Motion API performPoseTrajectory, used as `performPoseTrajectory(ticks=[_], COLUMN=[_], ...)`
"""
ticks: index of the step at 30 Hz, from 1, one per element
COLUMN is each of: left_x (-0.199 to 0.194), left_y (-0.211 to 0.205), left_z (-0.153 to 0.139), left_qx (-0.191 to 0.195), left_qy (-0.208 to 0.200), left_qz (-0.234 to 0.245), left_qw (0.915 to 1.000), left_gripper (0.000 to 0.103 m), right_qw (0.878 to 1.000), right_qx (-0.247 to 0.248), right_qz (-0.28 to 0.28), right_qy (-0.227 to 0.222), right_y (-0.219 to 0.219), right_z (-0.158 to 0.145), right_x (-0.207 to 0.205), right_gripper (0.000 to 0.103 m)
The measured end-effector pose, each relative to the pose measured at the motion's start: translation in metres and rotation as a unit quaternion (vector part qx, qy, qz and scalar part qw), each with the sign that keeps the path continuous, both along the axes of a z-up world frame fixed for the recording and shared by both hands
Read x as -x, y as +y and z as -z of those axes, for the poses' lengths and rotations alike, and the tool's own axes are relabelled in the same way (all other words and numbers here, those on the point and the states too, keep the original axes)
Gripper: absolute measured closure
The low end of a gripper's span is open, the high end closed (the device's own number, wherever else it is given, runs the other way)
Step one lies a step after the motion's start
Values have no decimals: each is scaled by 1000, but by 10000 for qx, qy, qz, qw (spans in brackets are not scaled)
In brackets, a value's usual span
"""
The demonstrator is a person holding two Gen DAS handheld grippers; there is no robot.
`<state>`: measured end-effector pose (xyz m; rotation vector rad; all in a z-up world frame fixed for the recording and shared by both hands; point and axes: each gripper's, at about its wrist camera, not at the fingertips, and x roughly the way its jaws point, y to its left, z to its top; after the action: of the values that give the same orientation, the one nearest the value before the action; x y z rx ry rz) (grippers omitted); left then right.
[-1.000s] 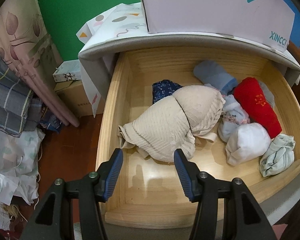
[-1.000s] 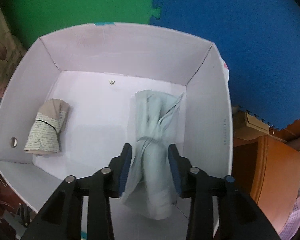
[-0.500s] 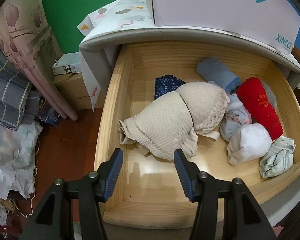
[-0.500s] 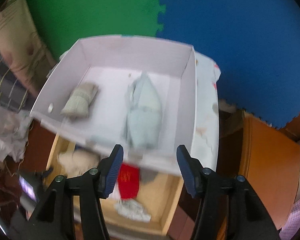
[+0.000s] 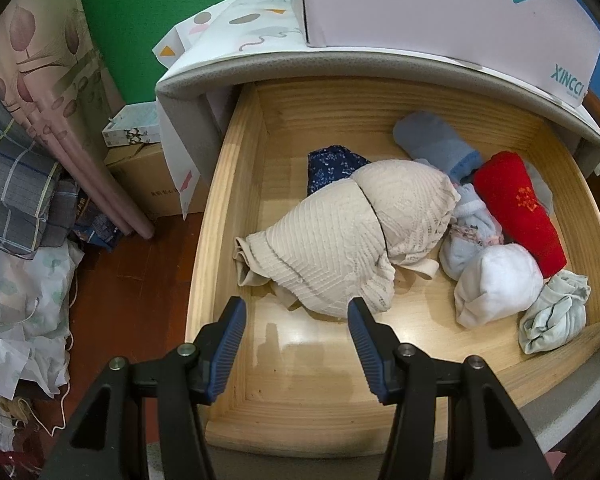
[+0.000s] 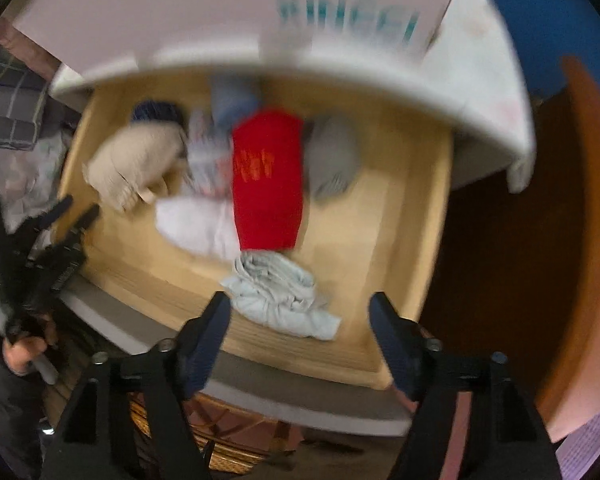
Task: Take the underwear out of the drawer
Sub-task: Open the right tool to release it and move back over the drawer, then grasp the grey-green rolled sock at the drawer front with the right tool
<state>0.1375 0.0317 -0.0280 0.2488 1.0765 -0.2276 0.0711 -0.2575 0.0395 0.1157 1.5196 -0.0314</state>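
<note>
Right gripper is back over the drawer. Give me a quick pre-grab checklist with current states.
1. Right gripper empty, jaws just opened: ok.
2. Pale green bundle beneath it, near the drawer's front wall: ok.
3. Bundle centred between the jaws: not ok, it sits toward the left finger.
4. Red roll clear of the bundle: cannot tell, blurred.
5. Left gripper open, empty, away from that corner: ok.
6. Right wrist view sharp enough to aim: not ok.

wall [image 5: 148, 20]: green | floor [image 5: 116, 304]: dark wood | curtain [image 5: 56, 80]: leaf-patterned
</note>
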Motion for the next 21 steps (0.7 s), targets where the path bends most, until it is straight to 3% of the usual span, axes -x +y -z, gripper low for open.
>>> performPoseTrajectory(ticks=[4, 8, 16, 18, 20, 21], left_x=[-1, -2, -5, -6, -8, -9], left_y=[1, 1, 2, 2, 4, 4], left_z=[0, 1, 3, 4, 5, 6], left_qx=[-2, 12, 14, 29, 93, 113], left_qy=[10, 56, 160, 224, 319, 341], left_qz=[-1, -5, 12, 29, 31, 36], left_qw=[10000, 10000, 9999, 9997, 9994, 9993], left_gripper=[49, 49, 49, 49, 49, 49], right_qw=[9992, 9984, 9960, 9948, 9941, 9941], right_qx=[-64, 3, 74, 194, 165, 123], right_qz=[52, 72, -142, -226, -205, -168], right_qy=[401, 565, 876, 976, 1053, 1066], right_y=[5, 9, 25, 28, 28, 27], right_z=[42, 66, 105, 115, 123, 125], right_x=[-2, -8, -13, -14, -13, -13], right_gripper=[27, 22, 22, 24, 37, 37])
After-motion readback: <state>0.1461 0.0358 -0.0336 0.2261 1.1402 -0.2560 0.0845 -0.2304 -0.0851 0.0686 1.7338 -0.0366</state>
